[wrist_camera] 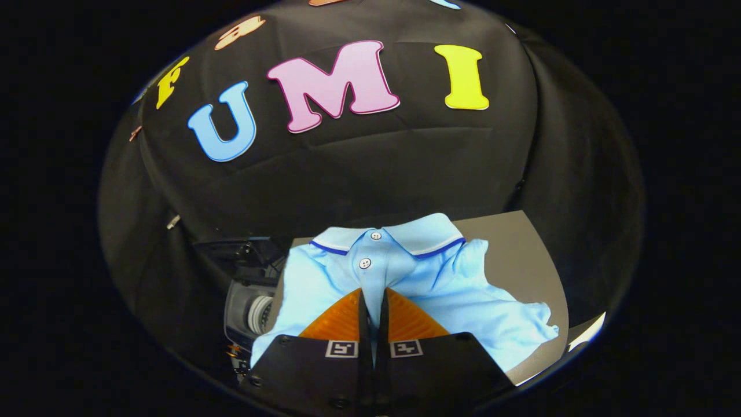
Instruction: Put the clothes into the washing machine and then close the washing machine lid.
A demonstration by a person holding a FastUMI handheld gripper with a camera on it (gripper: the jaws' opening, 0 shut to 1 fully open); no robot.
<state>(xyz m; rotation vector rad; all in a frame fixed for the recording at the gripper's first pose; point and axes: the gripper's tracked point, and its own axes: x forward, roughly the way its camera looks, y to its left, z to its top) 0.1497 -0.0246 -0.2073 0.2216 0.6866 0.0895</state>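
A light blue polo shirt (463,301) with a white collar edged in dark blue and two white buttons hangs from my gripper (373,298). Both fingers are pressed together on a pinched fold of the cloth just below the button placket. The shirt's body drapes down over a grey table (515,243) on the right. To the left and below the shirt, a small grey washing machine (249,313) shows in part, with a round white part on its side; its lid is hidden from me.
The table's right edge (556,278) runs close to the booth's black cloth wall. Dark gear stands behind the washing machine at the left.
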